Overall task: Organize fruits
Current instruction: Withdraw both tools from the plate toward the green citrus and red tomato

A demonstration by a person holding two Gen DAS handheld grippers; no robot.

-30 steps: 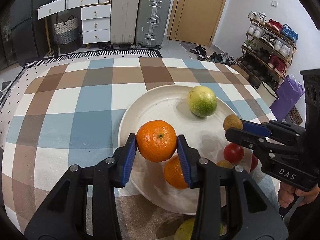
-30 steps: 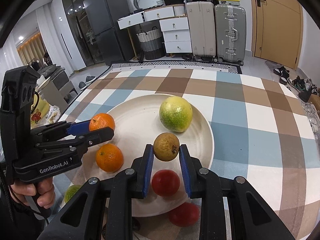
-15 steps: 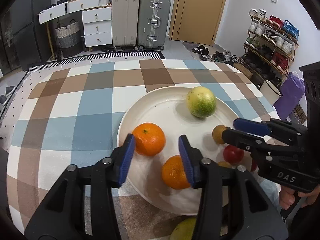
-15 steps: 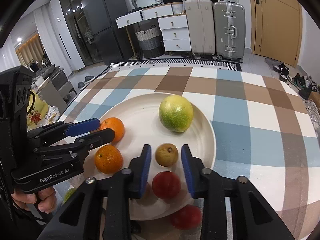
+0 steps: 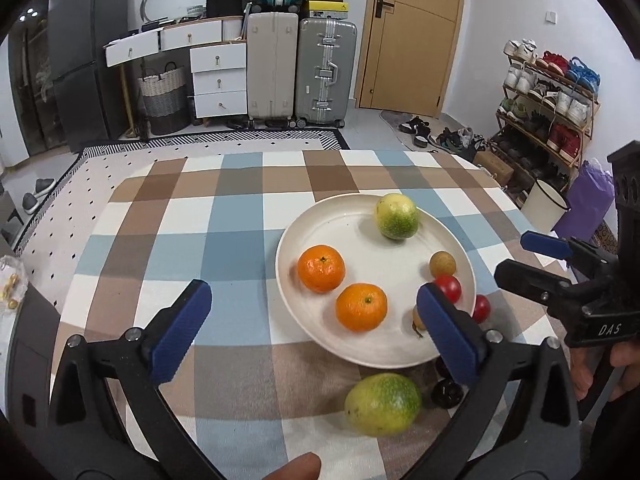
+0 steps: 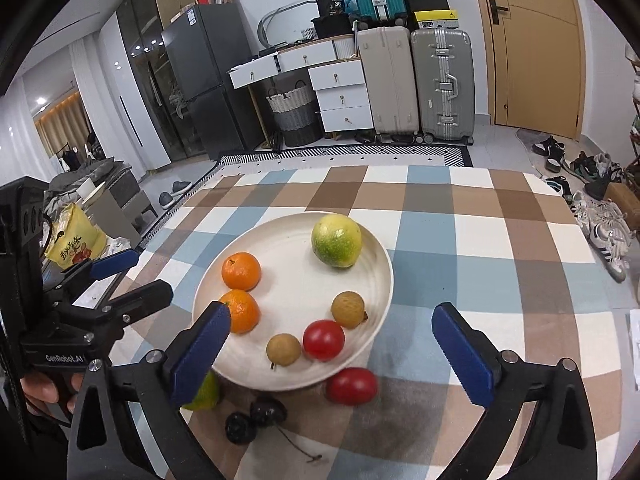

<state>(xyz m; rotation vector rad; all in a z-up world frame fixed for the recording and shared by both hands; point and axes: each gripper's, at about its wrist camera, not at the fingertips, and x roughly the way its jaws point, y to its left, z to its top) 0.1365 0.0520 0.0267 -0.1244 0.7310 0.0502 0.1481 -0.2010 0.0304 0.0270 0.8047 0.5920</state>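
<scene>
A white plate [image 5: 360, 216] [image 6: 288, 236] on the checked cloth holds two oranges [image 5: 321, 268] [image 6: 241, 271], a green-yellow fruit [image 5: 397, 216] [image 6: 336, 240], two small brown fruits [image 6: 348, 309] and a red tomato [image 6: 323, 339]. Off the plate lie a second tomato [image 6: 351, 386], a green fruit [image 5: 383, 404] and two dark cherries [image 6: 256, 418]. My left gripper [image 5: 316, 336] is open and empty, pulled back above the plate's near left rim. My right gripper [image 6: 332, 356] is open and empty above the plate's near edge.
The checked tablecloth [image 5: 192, 220] covers the table. A yellow snack bag [image 6: 74, 240] lies beyond the left edge. Suitcases [image 5: 300, 68], drawers and a shoe rack [image 5: 548, 96] stand far behind. A fingertip [image 5: 294, 468] shows at the bottom of the left wrist view.
Both grippers let go of their fruit, the orange and the small brown fruit, onto the plate, opened wide and drew back and up from the plate.
</scene>
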